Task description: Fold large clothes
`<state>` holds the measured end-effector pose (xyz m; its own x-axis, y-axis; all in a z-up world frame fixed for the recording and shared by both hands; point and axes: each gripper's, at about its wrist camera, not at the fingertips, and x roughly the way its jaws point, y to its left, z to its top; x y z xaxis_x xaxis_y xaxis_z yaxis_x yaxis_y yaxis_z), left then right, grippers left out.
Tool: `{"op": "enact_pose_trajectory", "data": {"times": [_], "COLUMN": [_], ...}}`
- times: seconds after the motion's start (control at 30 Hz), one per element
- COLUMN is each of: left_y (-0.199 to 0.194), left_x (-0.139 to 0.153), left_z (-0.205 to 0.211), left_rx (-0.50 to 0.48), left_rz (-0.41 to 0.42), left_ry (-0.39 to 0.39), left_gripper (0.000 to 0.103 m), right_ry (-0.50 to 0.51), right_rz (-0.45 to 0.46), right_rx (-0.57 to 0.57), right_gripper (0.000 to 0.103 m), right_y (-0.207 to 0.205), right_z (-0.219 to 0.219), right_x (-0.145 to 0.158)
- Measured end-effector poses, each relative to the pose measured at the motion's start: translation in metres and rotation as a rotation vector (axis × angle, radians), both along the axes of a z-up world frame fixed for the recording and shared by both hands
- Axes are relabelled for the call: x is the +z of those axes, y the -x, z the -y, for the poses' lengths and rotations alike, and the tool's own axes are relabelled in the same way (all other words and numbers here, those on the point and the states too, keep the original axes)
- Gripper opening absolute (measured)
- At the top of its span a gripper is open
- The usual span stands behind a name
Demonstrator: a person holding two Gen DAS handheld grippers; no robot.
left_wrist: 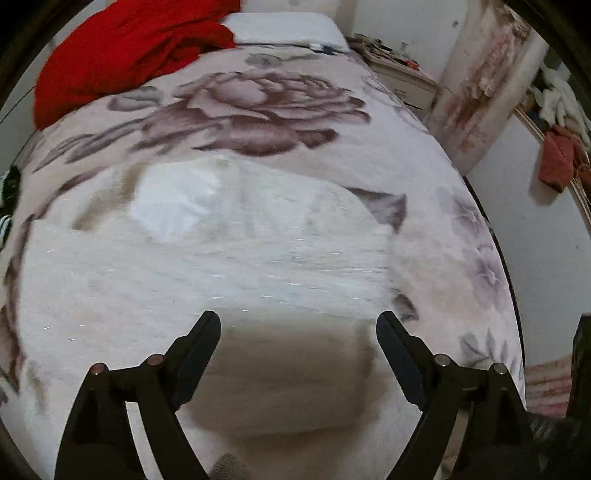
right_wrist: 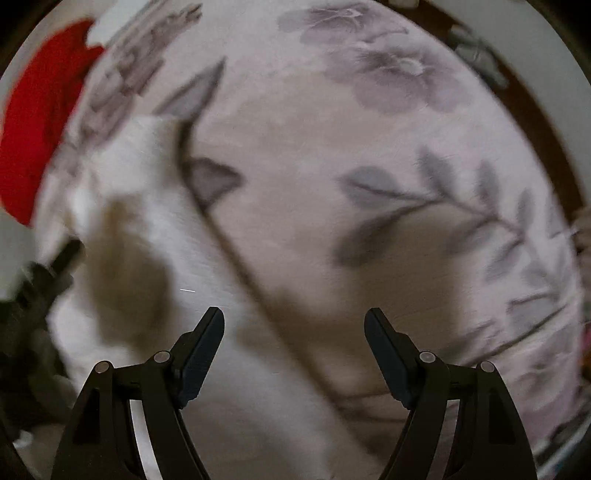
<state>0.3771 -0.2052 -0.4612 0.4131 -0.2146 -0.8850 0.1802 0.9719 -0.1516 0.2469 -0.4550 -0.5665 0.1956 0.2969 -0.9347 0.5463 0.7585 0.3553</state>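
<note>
White garment [left_wrist: 207, 258]: large, pale, blurred in both views; lies spread flat on the bed [left_wrist: 424, 177], over a floral blanket printed with a large dusky rose and grey leaves. In the right wrist view its straight edge runs diagonally across the blanket.
Left gripper [left_wrist: 298, 319]: black fingers spread wide, nothing between them, poised above the near part of the white garment.
Right gripper [right_wrist: 294, 315]: fingers likewise wide apart and empty, poised over the garment's edge and the blanket.
Red cloth [left_wrist: 122, 51]: bunched at the far end of the bed, beside a white pillow [left_wrist: 284, 27], well apart from the white garment.
Nightstand [left_wrist: 402, 77]: cluttered, beside the head of the bed.
</note>
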Motion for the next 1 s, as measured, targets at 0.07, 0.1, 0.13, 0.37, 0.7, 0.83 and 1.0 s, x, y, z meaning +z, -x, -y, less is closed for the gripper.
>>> {"op": "enact_pose_trajectory", "data": {"times": [0.07,0.1,0.13,0.37,0.7,0.83,1.0], "left_y": [0.004,0.006,0.012,0.031,-0.037,-0.102,-0.172], "left_x": [0.005,0.006,0.008,-0.02,-0.005,-0.026,-0.09], "left_z": [-0.035,-0.05,-0.073,-0.194,-0.229,-0.207,-0.177], "left_rx": [0.07,0.101,0.146,0.334,0.353,0.269,0.161], "left_rz": [-0.024,-0.028,-0.031,-0.098,-0.104,-0.216,-0.398], "left_ry": [-0.017,-0.029,-0.052,-0.304,-0.125,-0.031,-0.087], "left_gripper": [0.087,0.087,0.087,0.087,0.087,0.087,0.087], "right_ry": [-0.075,-0.109,-0.143,-0.328,0.013,-0.03,-0.025], "right_rz": [0.054,0.077,0.097,0.153,0.09,-0.047,0.113], "right_rx": [-0.033,-0.036,-0.035,0.101,0.281,0.245,0.138], "right_gripper": [0.08,0.08,0.08,0.08,0.008,0.037,0.046], "right_y": [-0.004,-0.008,-0.014,-0.078,-0.131,-0.138,-0.162], "right_z": [-0.001,-0.008,-0.015,-0.093,-0.121,-0.107,-0.091], "right_x": [0.01,0.017,0.022,0.022,0.026,0.02,0.071]}}
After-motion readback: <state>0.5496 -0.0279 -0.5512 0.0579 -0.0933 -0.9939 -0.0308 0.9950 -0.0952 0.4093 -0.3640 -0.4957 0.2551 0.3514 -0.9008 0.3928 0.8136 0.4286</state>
